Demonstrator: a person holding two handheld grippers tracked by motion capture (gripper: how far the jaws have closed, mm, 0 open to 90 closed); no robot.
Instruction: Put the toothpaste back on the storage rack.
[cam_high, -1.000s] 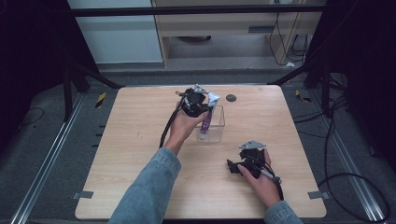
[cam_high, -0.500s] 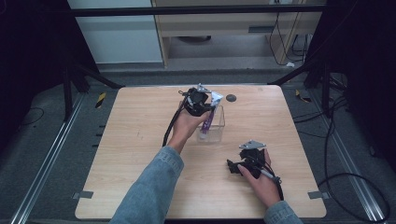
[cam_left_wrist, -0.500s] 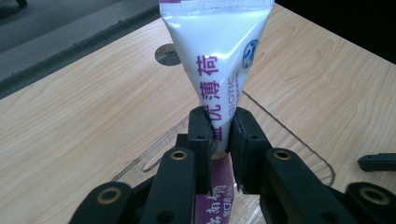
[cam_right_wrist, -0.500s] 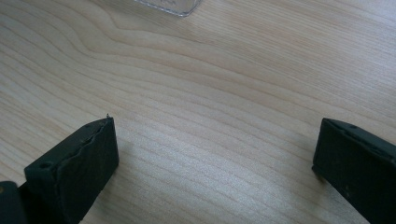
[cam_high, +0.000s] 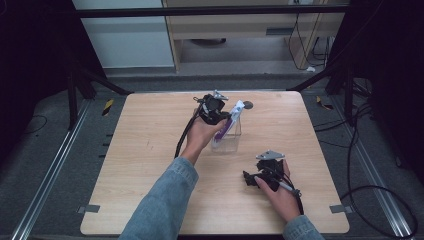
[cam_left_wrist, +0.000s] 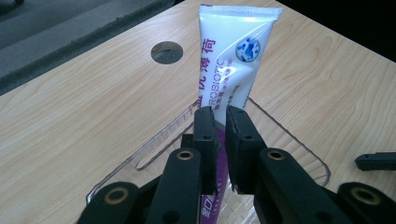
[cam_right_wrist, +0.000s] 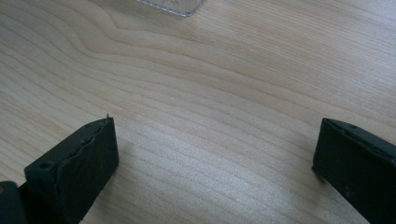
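Observation:
A white and purple toothpaste tube (cam_high: 228, 124) (cam_left_wrist: 233, 60) stands tilted in a clear plastic container (cam_high: 231, 144) (cam_left_wrist: 154, 145) at the table's middle back. My left gripper (cam_high: 221, 119) (cam_left_wrist: 222, 126) reaches down into the container. Its jaws have just been closing and now pinch the tube's purple lower part. My right gripper (cam_high: 248, 178) (cam_right_wrist: 215, 130) rests low over bare wood near the front right, open with nothing between its fingers. One of its jaw tips (cam_left_wrist: 376, 161) shows in the left gripper view.
A round hole (cam_high: 248, 105) (cam_left_wrist: 166, 52) is cut in the wooden table (cam_high: 150, 165) just behind the container. Cables trail from both grippers. Dark frame legs and floor rails flank the table.

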